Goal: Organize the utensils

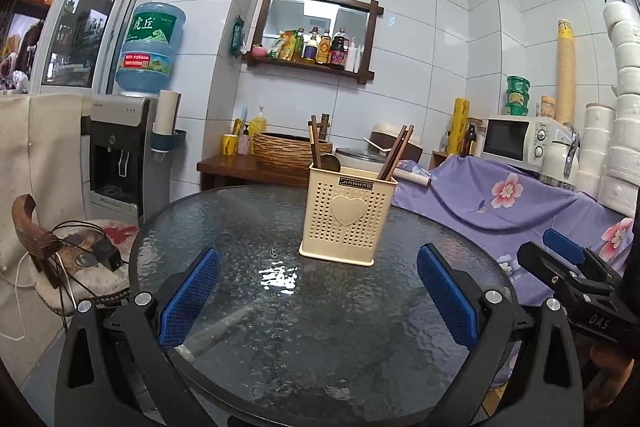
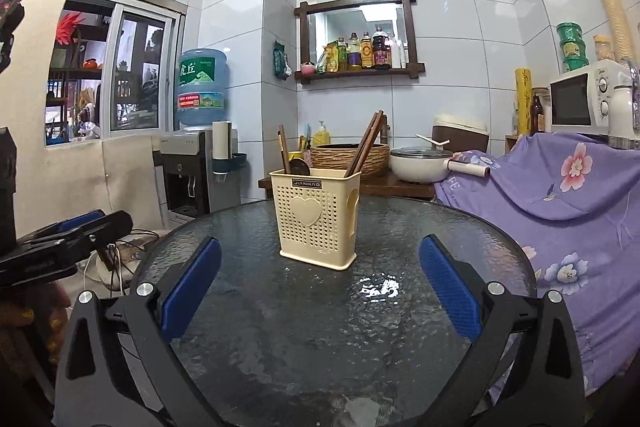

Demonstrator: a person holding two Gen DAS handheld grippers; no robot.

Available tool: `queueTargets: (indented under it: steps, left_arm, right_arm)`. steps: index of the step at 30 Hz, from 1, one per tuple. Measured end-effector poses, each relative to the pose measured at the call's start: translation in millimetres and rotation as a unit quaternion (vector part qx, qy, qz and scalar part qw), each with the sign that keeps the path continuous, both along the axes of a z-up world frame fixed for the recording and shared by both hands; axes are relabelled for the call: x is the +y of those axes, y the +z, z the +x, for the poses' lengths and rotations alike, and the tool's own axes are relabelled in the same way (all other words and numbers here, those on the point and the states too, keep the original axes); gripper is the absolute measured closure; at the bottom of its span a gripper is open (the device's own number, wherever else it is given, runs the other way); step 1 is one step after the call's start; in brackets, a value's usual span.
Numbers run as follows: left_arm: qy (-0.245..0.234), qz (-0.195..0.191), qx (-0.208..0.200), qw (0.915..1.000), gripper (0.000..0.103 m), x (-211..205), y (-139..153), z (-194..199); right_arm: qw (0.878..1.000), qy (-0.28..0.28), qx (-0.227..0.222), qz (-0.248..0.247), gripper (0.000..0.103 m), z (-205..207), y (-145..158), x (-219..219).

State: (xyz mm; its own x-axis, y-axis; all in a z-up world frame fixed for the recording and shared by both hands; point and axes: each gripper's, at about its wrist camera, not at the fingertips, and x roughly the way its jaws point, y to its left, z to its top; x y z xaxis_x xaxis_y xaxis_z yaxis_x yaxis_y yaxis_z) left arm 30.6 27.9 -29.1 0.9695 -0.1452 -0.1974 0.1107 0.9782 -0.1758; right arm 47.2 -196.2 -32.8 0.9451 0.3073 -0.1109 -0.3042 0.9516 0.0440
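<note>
A cream perforated utensil holder [image 1: 346, 215] with a heart on its front stands upright on the round glass table [image 1: 240, 227]. It also shows in the right wrist view [image 2: 318, 217]. Dark wooden chopsticks [image 1: 396, 153] lean in its right side, and a wooden spoon and sticks [image 1: 320, 151] stand in its left side. My left gripper [image 1: 318, 263] is open and empty, short of the holder. My right gripper [image 2: 320, 251] is open and empty, also short of it. The right gripper shows at the right edge of the left wrist view [image 1: 568, 267].
A purple floral cloth [image 2: 560, 195] covers furniture right of the table. A chair with cables [image 1: 80, 255] stands at the left. A water dispenser [image 1: 120, 155], a wooden side table with a woven basket [image 1: 288, 147] and a microwave [image 1: 516, 141] lie behind.
</note>
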Motion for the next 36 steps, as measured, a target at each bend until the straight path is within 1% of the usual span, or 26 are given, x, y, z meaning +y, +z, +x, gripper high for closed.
queueTargets:
  steps: [3, 11, 15, 22, 36]
  left_arm:
    - [-0.006, -0.009, -0.002, 0.9999, 0.007, 0.6, 1.3, -2.8]
    - [0.000, 0.009, -0.006, 0.9999, 0.007, -5.5, 3.5, -6.9]
    - [-0.001, 0.004, -0.003, 1.0000, 0.006, -4.8, 3.2, -5.6]
    - [-0.001, 0.006, -0.007, 1.0000, 0.006, -4.3, 5.2, -8.2]
    - [-0.005, 0.005, -0.002, 1.0000, 0.006, -5.1, 6.2, -7.9]
  right_arm:
    - [1.000, -0.002, -0.008, 0.004, 0.006, -5.7, 4.7, -3.5]
    - [1.000, 0.001, -0.005, 0.008, 0.006, -8.3, 8.7, -7.8]
    - [1.000, 0.001, -0.006, 0.006, 0.006, -5.9, 10.1, -7.1]
    - [1.000, 0.006, 0.000, 0.005, 0.006, -4.7, 8.7, -4.7]
    - [1.000, 0.007, 0.005, 0.005, 0.006, -4.8, 6.7, -4.5]
